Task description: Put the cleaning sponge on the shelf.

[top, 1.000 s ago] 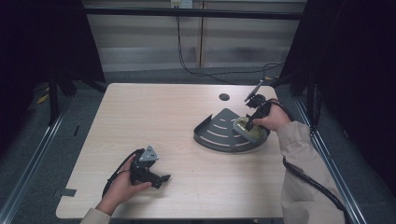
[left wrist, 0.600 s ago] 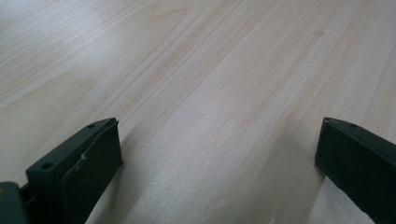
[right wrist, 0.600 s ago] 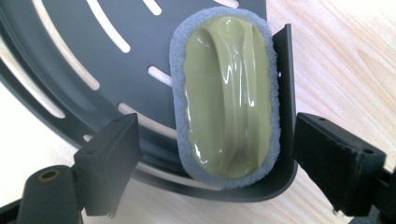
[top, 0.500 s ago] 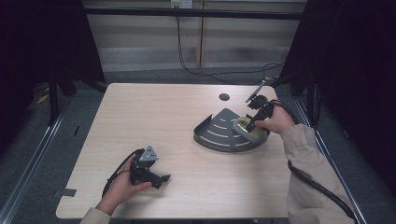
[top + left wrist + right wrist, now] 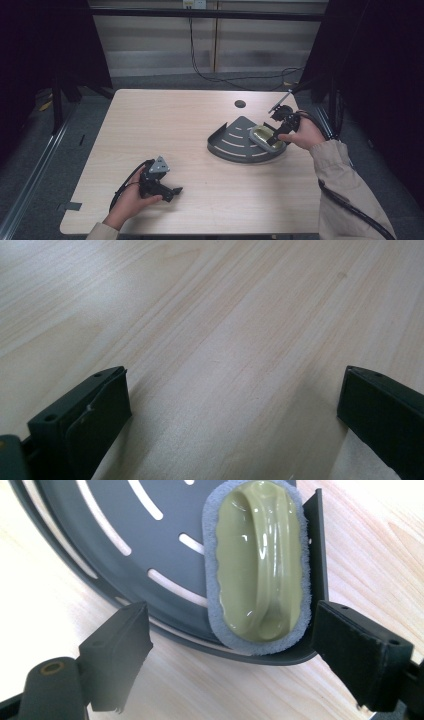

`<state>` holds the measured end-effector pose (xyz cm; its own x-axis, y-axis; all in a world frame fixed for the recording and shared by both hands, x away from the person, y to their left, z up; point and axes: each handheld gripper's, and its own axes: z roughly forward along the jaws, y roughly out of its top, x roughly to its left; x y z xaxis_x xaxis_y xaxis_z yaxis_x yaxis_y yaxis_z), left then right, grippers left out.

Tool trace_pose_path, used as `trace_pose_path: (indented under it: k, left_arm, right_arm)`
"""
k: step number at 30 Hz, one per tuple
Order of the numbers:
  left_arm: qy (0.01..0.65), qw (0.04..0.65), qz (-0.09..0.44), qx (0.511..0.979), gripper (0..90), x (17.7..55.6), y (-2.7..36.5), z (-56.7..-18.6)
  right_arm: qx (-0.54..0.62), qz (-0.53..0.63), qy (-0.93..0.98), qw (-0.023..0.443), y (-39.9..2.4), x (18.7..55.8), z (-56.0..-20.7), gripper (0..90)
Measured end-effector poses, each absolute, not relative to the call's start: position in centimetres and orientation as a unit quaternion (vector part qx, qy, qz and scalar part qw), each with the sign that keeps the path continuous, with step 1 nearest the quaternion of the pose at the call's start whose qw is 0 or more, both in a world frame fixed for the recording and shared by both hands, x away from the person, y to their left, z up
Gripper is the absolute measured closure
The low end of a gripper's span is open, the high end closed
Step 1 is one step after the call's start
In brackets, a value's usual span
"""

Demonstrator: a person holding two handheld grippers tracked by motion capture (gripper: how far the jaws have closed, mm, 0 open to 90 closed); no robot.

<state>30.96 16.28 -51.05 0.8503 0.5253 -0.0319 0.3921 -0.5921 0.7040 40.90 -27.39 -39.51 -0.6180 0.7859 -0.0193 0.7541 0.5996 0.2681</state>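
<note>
A dark grey fan-shaped slotted tray [image 5: 235, 142] [image 5: 115, 535] lies on the right half of the wooden table [image 5: 165, 125]. In its right corner rests an olive-green scrubber with a grey pad [image 5: 263, 135] [image 5: 257, 562]. My right gripper [image 5: 280, 134] [image 5: 232, 652] is open, its jaws spread to either side of the scrubber's near end, holding nothing. My left gripper [image 5: 170, 191] [image 5: 235, 405] rests near the table's front left, open over bare wood with nothing between its jaws.
A round cable hole [image 5: 240, 104] sits in the table behind the tray. A metal frame rail [image 5: 30, 165] runs along the floor at the left. Cables trail on the floor beyond the table's far edge.
My right gripper has drawn back a little from the scrubber, which stays in the tray. The left gripper has not moved.
</note>
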Motion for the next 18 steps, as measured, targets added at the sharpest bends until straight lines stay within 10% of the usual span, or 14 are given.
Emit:
trace_pose_path:
  k: [18]
  left_arm:
    - [0.255, 0.367, 0.09, 0.89, 0.0, 31.0, 16.3, -51.0]
  right_arm:
    - [0.402, 0.136, 0.903, 0.072, -26.9, 37.1, -40.0, 15.4]
